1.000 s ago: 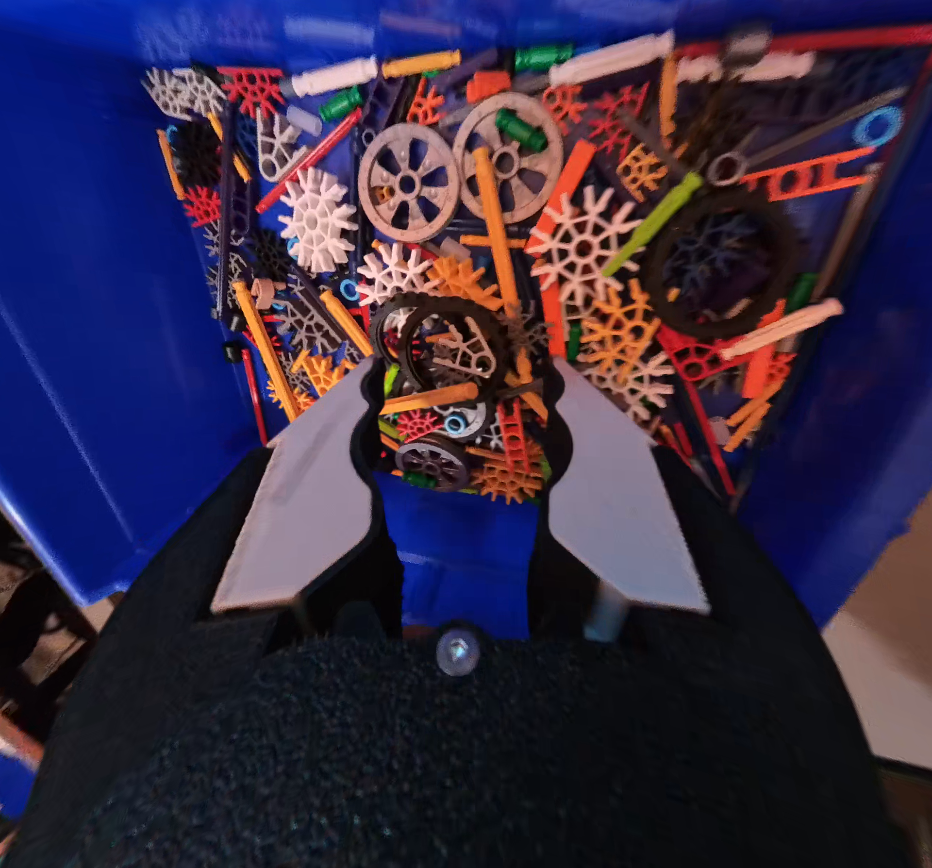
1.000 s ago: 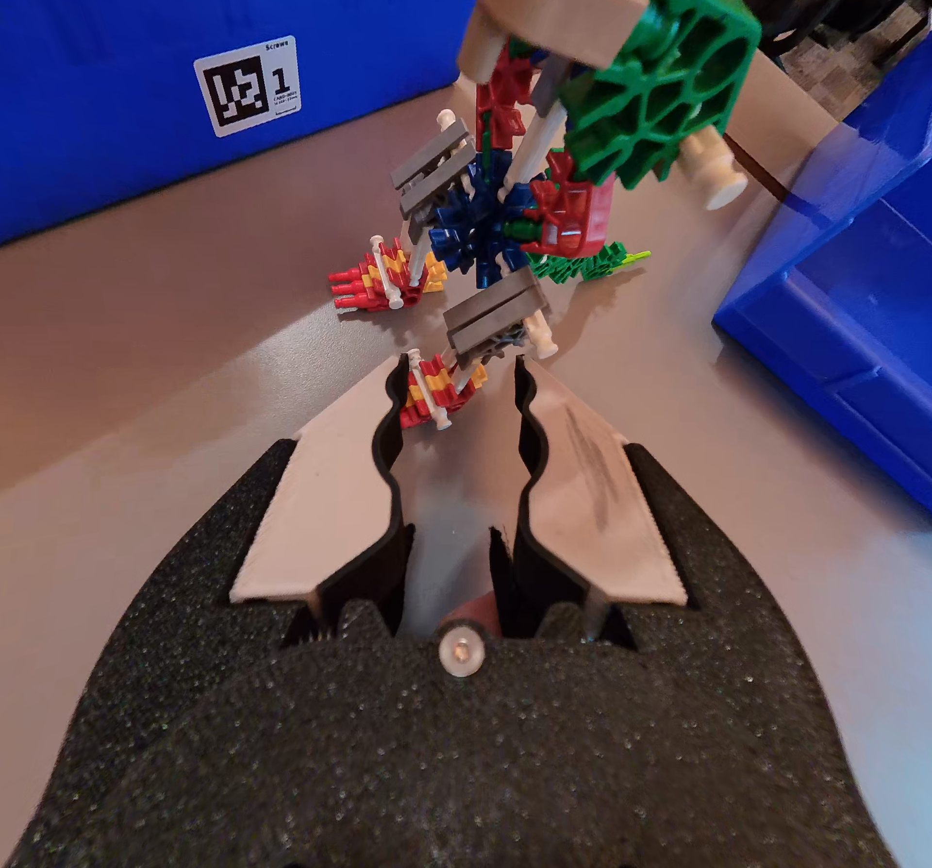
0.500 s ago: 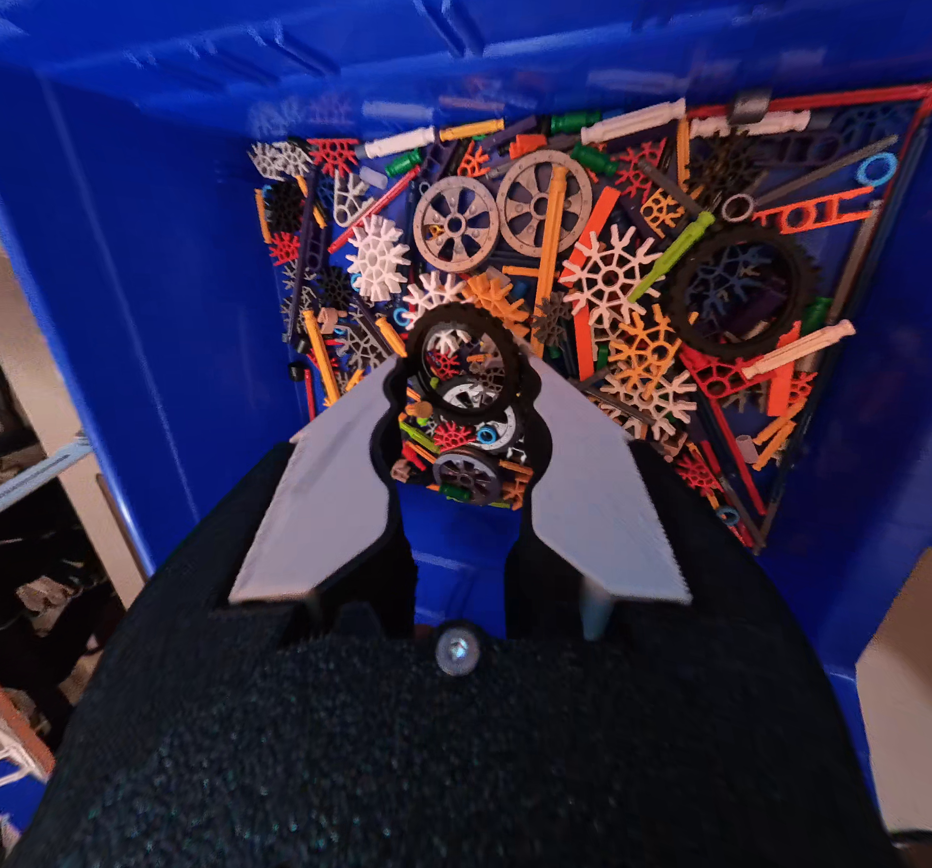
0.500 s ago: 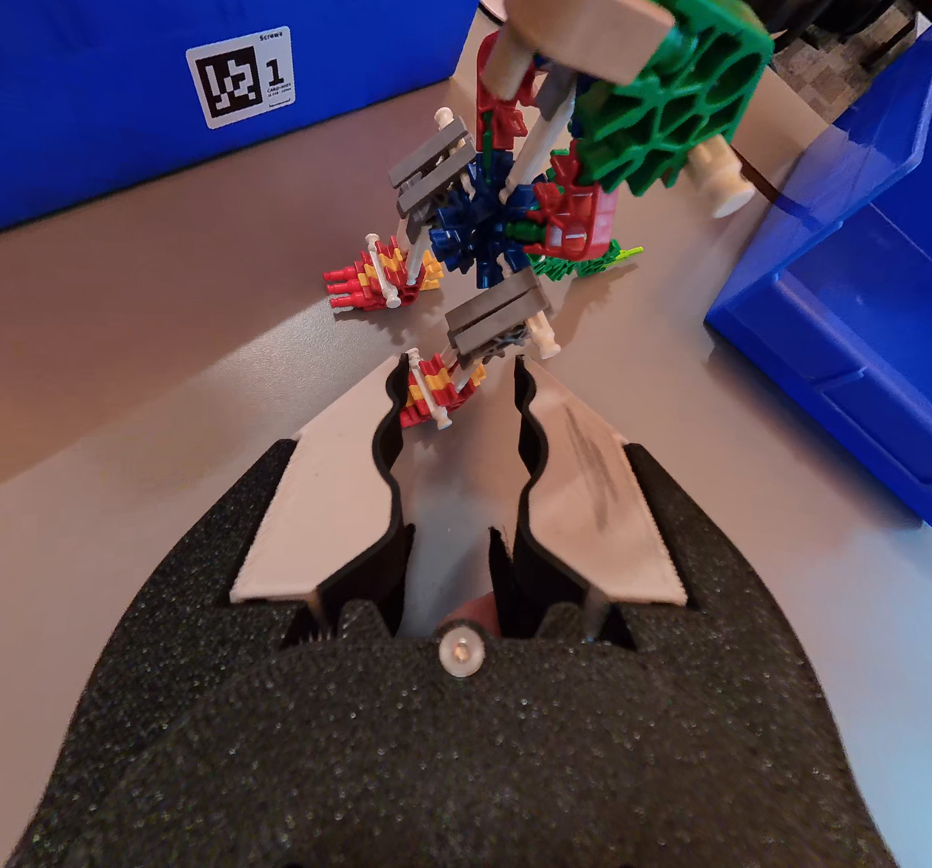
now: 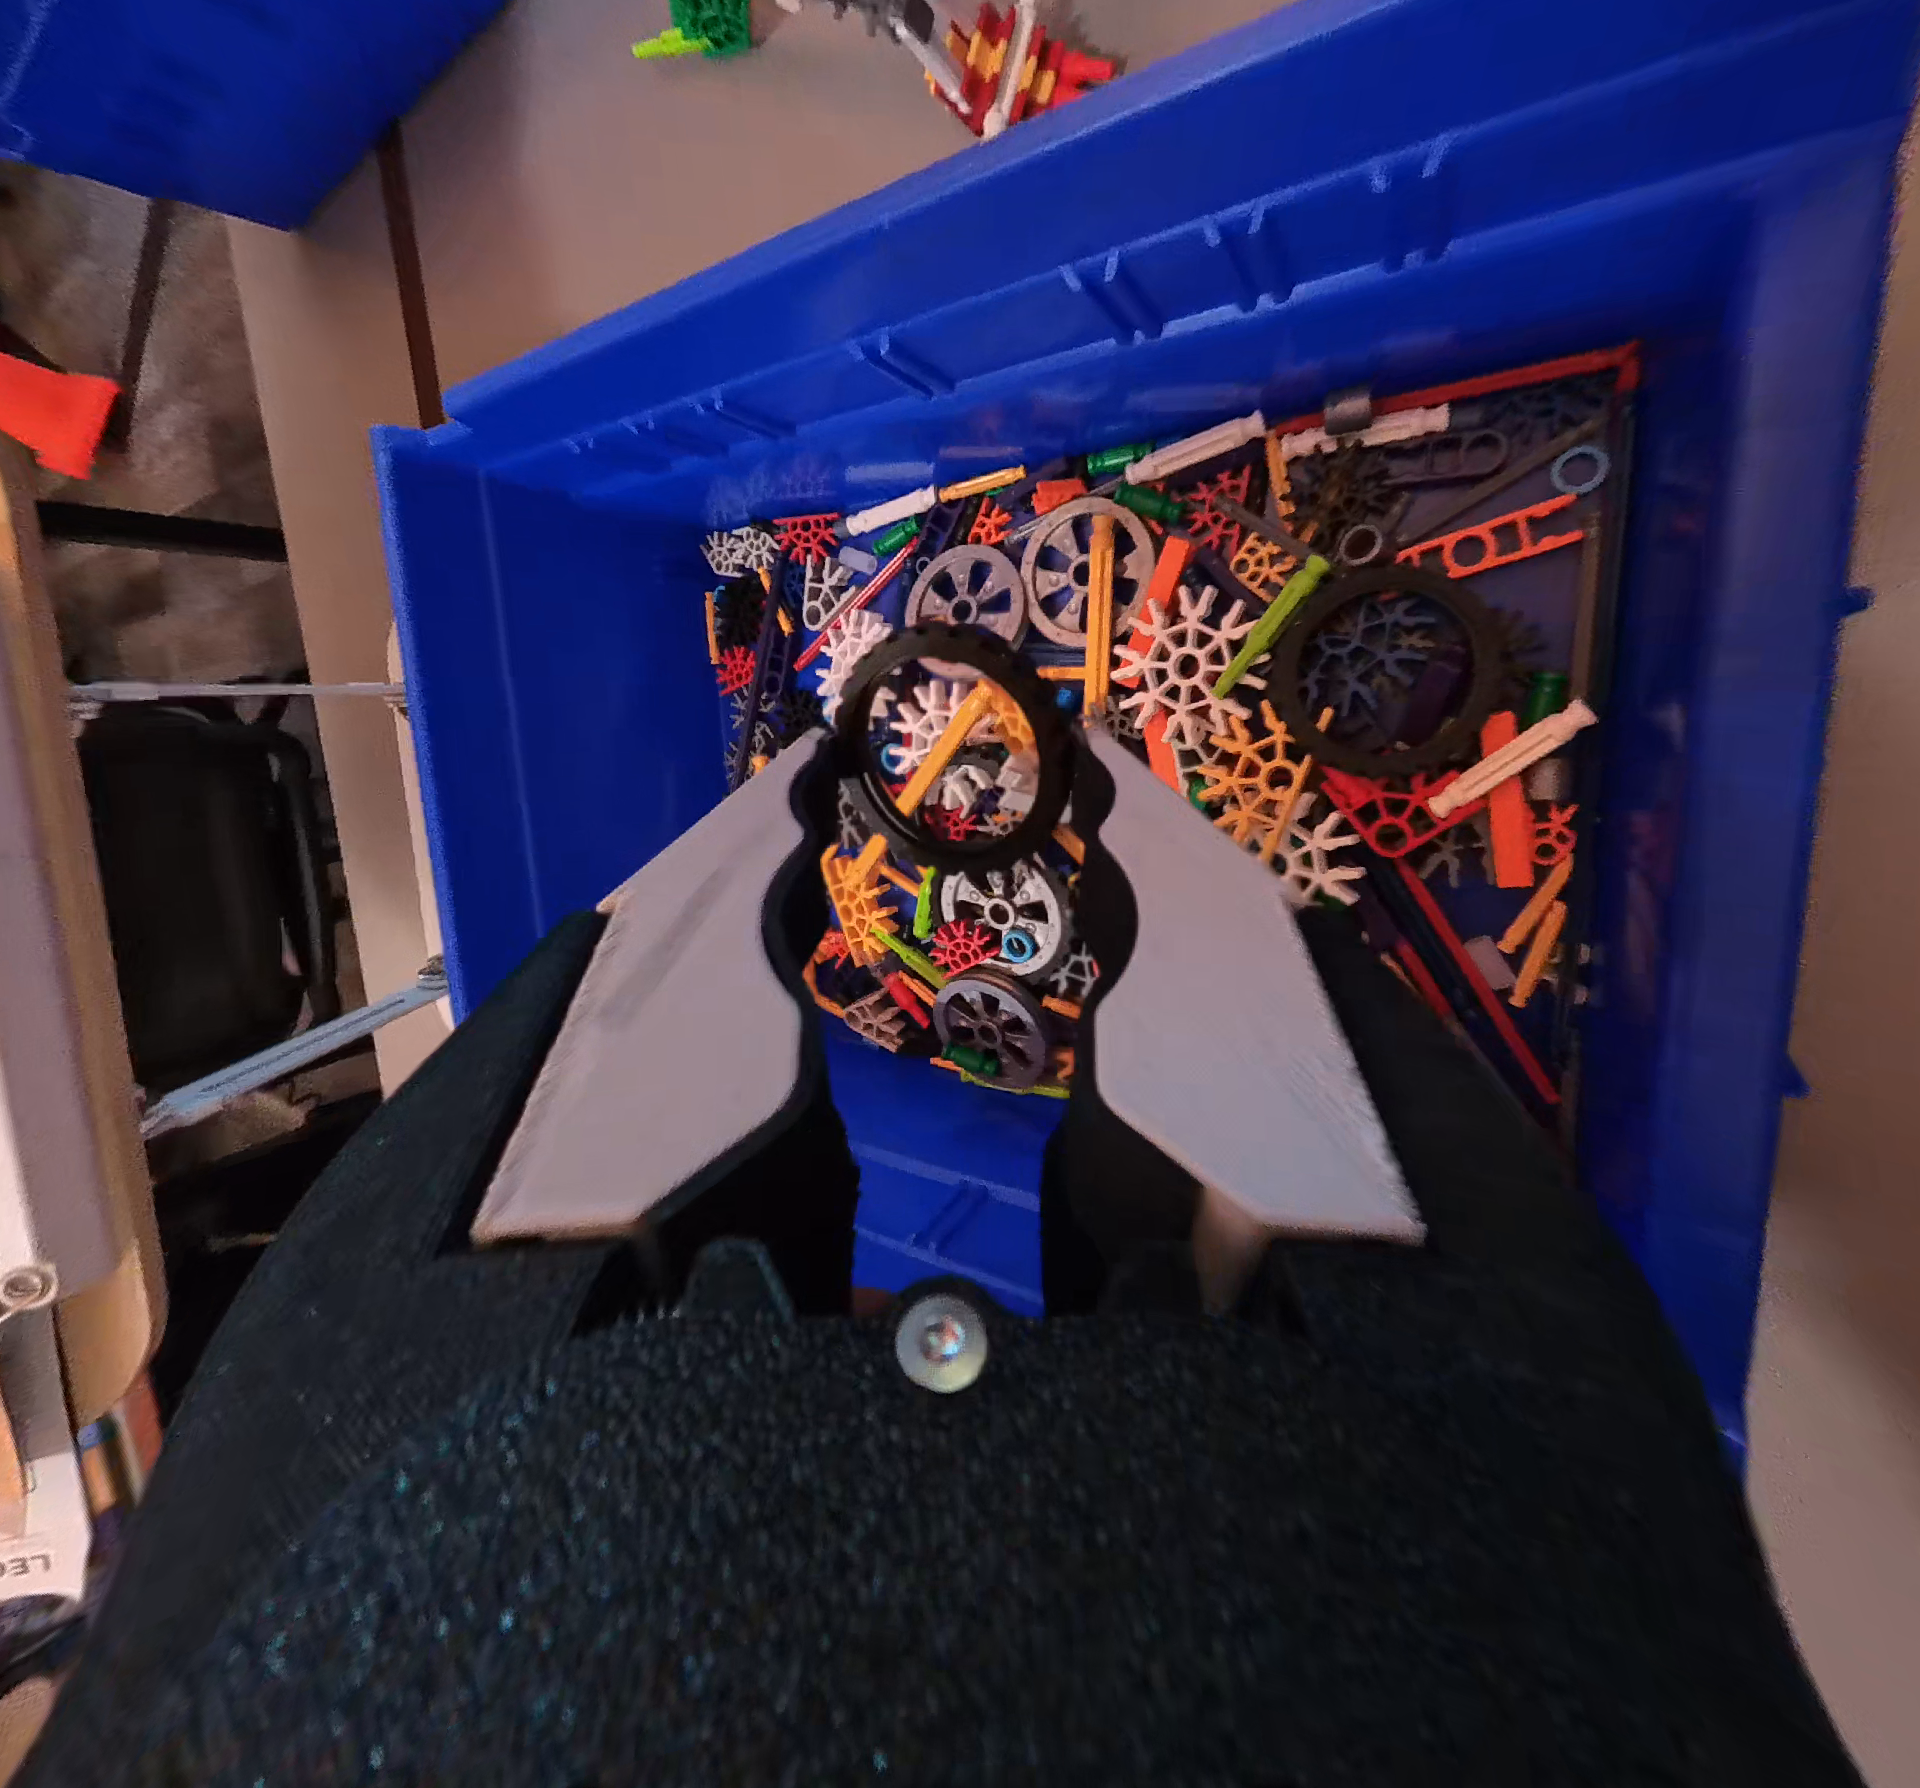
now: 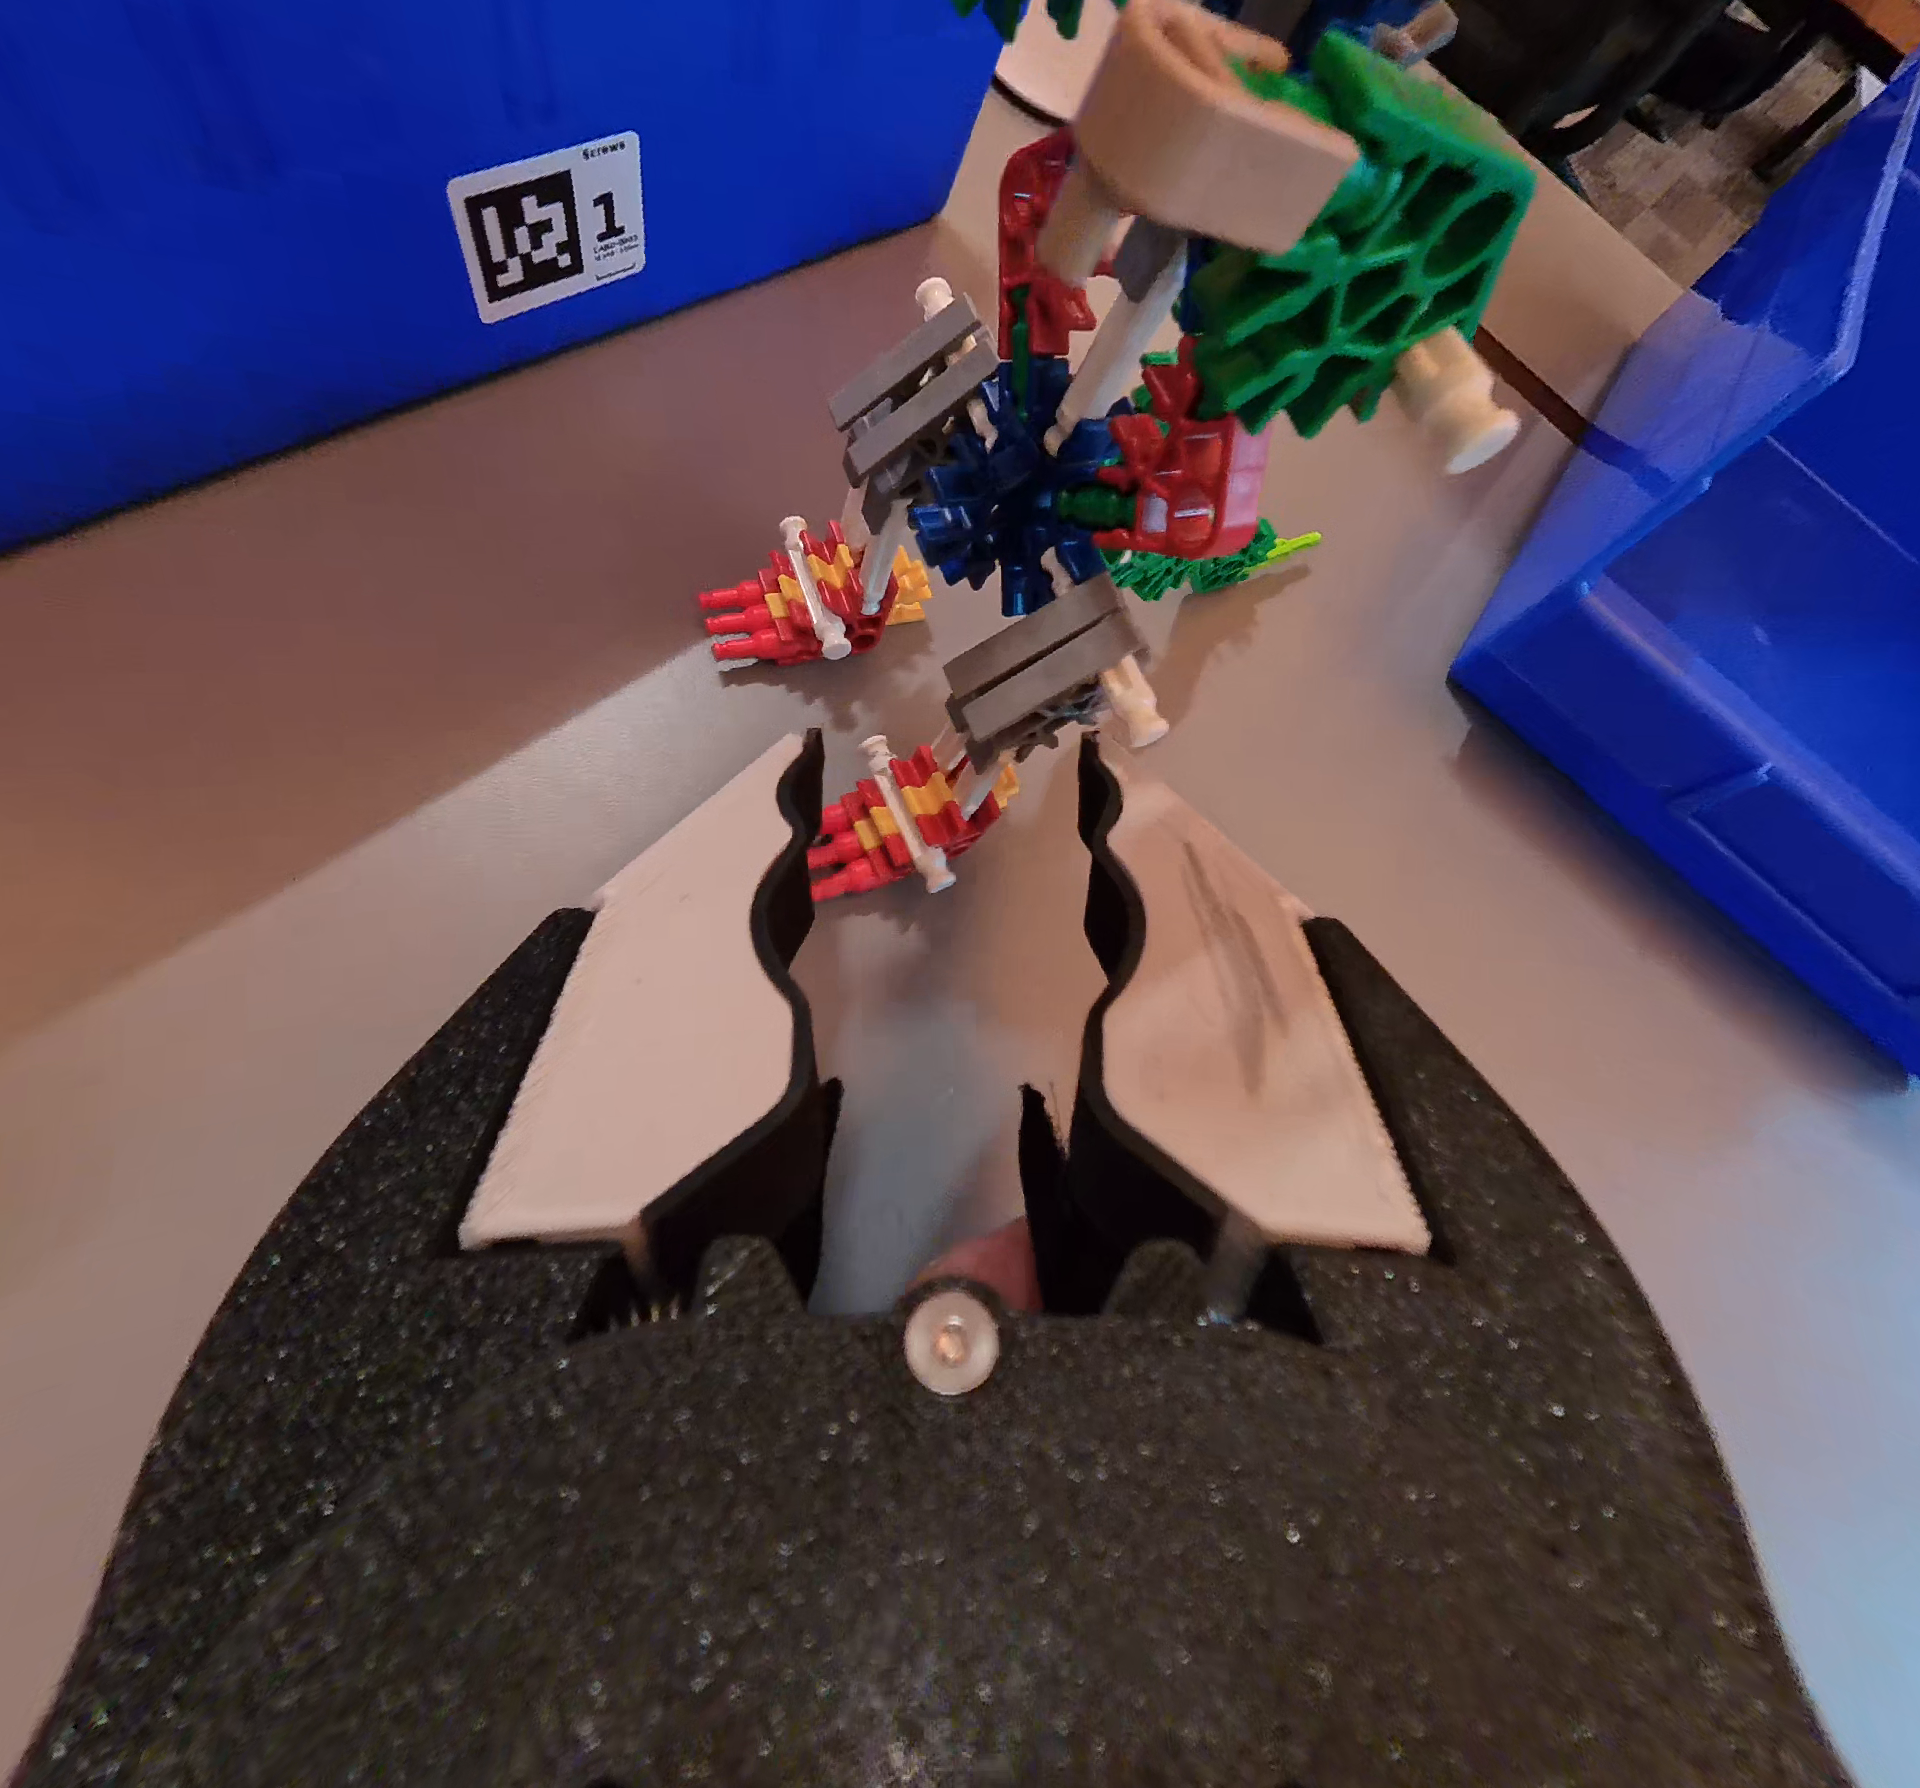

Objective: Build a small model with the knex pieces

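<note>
Left wrist view looks down into a blue bin [image 5: 540, 699] whose floor is covered with loose plastic building pieces: rods, snowflake-shaped connectors, grey spoked wheels [image 5: 1086, 566] and a large black tyre [image 5: 1387, 668] off to the right. The left gripper [image 5: 951, 762] hangs above this pile with a smaller black tyre ring [image 5: 951, 751] pinched between its fingertips; the jaws stand only part-way closed, spread by the ring's width, and the ring is clear of the heap below.

The hold looks slight to me: the ring is caught only at the very tips, by its rounded outer edge, so a tilt or a knock against the bin wall could let it twist out and drop back among the pieces. Being rubbery, it may also squash and spring free if squeezed harder.

Right wrist view shows the right gripper [image 6: 945, 751] low over a grey table [image 6: 312, 699], its jaws apart and empty. Just ahead, between the tips, lies one red-and-yellow foot [image 6: 904, 819] of a built figure [image 6: 1039, 491] made of blue, green, red and grey parts; whether a fingertip touches it I cannot tell. A nudge there could tip the figure. A white tag [image 6: 548, 226] sits on a blue bin behind it.
</note>
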Available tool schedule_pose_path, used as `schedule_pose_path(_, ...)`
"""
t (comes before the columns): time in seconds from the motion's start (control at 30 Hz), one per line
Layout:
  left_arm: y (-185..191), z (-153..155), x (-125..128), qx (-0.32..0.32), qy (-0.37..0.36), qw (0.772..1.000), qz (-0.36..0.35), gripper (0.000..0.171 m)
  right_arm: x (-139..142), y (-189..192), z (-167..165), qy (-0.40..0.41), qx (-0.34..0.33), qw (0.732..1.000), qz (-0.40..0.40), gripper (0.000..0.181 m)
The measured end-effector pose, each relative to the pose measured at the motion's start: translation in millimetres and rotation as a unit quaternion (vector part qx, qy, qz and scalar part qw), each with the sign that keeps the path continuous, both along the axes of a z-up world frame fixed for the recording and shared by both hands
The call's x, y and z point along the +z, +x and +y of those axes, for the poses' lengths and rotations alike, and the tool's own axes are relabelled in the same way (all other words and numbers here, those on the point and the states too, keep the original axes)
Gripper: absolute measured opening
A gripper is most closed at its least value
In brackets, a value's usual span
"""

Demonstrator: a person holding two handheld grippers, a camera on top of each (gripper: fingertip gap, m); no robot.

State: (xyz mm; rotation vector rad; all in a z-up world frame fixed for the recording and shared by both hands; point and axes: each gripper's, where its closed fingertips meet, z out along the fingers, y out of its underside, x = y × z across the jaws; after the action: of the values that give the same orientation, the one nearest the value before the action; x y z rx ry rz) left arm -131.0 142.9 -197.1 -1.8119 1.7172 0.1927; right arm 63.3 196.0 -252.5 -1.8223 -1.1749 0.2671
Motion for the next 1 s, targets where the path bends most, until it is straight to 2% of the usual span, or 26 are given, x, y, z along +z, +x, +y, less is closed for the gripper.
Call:
schedule_pose_path(0.13,7.1,-14.8,12.2,-0.010,0.005,1.000,-0.023,0.043,-2.7,0.7,-8.9,-0.002,-0.007,1.000,0.004,0.055)
schedule_pose_path(0.27,22.2,-32.1,24.3,-0.029,0.013,0.998,-0.047,0.043,0.7,8.8,-15.0,0.021,-0.043,0.999,-0.004,0.064)
schedule_pose_path(0.37,34.9,-41.5,29.0,-0.045,0.023,0.997,-0.062,0.043,8.8,19.3,-19.4,0.046,-0.075,0.996,-0.014,0.064)
schedule_pose_path(0.5,53.5,-44.6,24.9,-0.053,0.018,0.993,-0.104,0.043,27.1,22.0,-39.1,0.068,-0.087,0.994,0.017,0.060)
schedule_pose_path(0.57,63.0,-46.3,25.3,-0.050,0.013,0.990,-0.131,0.043,45.1,12.3,-55.5,0.093,-0.067,0.992,0.049,0.060)
schedule_pose_path(0.63,77.1,-52.6,32.8,-0.053,-0.009,0.980,-0.190,0.042,65.3,-1.3,-76.3,0.124,-0.035,0.989,0.071,0.056)
schedule_pose_path(0.7,92.6,-64.7,45.2,-0.064,-0.062,0.958,-0.273,0.042,89.5,-19.3,-100.1,0.167,0.008,0.981,0.099,0.057)
schedule_pose_path(0.83,113.6,-86.8,72.7,-0.092,-0.185,0.881,-0.426,0.042,125.3,-56.1,-137.5,0.243,0.069,0.959,0.130,0.069)
schedule_pose_path(0.93,119.9,-98.1,79.4,-0.107,-0.250,0.837,-0.474,0.042,133.7,-77.9,-149.2,0.294,0.090,0.945,0.115,0.070)
schedule_pose_path(1.0,123.1,-109.6,79.0,-0.120,-0.299,0.813,-0.485,0.042,129.3,-88.6,-150.1,0.307,0.099,0.942,0.094,0.065)
